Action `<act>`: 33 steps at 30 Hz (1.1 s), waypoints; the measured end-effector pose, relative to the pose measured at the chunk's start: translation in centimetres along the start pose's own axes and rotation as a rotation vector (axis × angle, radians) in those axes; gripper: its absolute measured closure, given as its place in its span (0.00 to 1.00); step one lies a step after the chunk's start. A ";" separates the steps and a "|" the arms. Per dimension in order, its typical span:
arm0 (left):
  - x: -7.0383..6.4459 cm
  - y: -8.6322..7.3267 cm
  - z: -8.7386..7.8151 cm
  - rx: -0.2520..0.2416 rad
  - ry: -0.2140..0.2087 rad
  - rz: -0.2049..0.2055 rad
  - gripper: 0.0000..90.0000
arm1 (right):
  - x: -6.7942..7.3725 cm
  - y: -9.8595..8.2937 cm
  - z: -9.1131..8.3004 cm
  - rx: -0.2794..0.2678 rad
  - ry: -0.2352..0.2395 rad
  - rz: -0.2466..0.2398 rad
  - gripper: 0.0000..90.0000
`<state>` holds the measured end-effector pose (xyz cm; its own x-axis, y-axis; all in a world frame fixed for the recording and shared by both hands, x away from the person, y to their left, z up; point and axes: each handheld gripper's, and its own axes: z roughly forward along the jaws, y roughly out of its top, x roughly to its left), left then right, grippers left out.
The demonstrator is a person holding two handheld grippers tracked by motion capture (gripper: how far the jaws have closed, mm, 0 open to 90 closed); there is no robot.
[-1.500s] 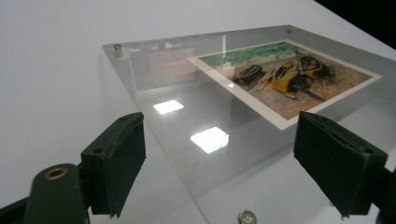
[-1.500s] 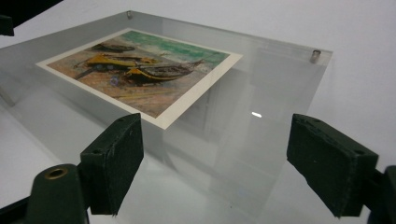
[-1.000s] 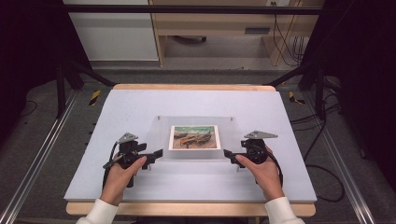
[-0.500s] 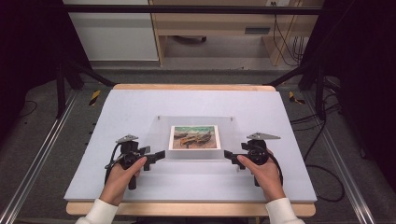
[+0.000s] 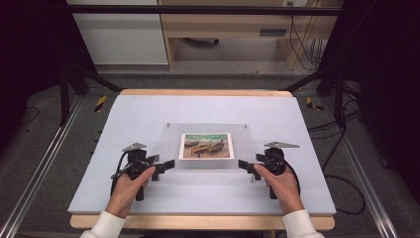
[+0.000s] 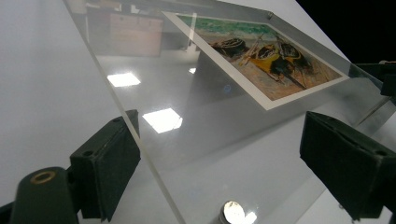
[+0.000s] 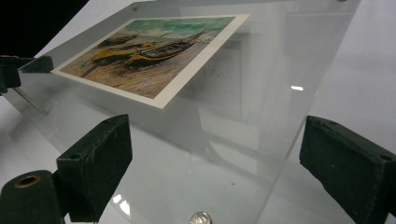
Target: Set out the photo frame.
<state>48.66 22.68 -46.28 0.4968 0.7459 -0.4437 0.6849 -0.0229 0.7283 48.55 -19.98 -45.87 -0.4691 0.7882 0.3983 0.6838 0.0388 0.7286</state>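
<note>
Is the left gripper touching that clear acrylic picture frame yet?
Cannot tell. In the left gripper view its open jaws straddle the clear acrylic picture frame; the frame's edge runs close past one, contact unclear.

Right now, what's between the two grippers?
High view: the clear acrylic frame with the boat picture spans the stretch between the left gripper and right gripper, both open at its corners.

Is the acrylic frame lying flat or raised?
Cannot tell. The acrylic frame sits between the open left gripper and right gripper; whether its near edge clears the table is unclear.
</note>
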 end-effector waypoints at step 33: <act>0.3 0.8 0.4 -0.006 -0.005 0.034 0.16 | 0.1 0.3 0.4 -0.017 0.006 -0.014 0.14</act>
<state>49.59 22.63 -46.08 0.5228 0.7411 -0.4212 0.6642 -0.0444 0.7463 48.94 -19.63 -45.80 -0.4821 0.7840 0.3910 0.6676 0.0397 0.7435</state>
